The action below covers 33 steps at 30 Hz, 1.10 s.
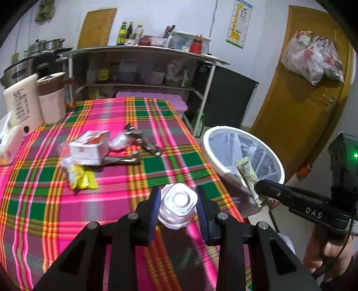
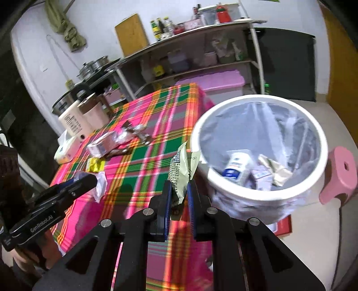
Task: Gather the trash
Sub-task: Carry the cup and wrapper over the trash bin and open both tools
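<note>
Plaid cloth [image 1: 107,201] covers the table. A light, crushable clear bottle [image 1: 179,202] is pinched by the left gripper [image 1: 179,201]; a limp sachet [image 2: 179,176] is clamped in the right gripper [image 2: 179,197] beside the bin [image 2: 313,179].

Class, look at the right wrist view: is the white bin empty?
No: the bin already holds a small bottle and some cartons.

White walls [image 1: 179,20], a wooden door [image 1: 297,94], and a cluttered shelf rack [image 1: 143,67]; its contents look blurred.
</note>
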Tool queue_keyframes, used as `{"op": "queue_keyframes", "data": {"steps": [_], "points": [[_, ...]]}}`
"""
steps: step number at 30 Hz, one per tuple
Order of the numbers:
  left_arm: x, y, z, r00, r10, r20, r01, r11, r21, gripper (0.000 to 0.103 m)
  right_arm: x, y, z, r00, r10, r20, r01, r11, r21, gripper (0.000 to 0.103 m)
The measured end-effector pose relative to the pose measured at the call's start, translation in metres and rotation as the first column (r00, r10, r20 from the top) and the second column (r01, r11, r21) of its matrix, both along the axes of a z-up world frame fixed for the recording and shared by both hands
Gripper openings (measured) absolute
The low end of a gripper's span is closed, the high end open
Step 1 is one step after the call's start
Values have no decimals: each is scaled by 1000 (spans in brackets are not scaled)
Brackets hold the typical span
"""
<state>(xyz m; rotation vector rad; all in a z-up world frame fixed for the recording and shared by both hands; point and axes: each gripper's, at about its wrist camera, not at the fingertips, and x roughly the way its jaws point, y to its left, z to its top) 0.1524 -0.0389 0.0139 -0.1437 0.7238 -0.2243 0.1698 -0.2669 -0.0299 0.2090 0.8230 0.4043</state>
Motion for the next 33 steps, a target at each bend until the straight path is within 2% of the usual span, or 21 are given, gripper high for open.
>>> {"op": "queue_keyframes", "data": {"steps": [14,33], "points": [[45,-61,7,992,-125,17,125,992,-8,33,14,-61,-1,991,-137,4,137,991,-4,15],[92,-114,-4,973,-232,-16,232,973,-22,33,39,-91,-14,982,-186,-26,186,982,-27,16]]}}
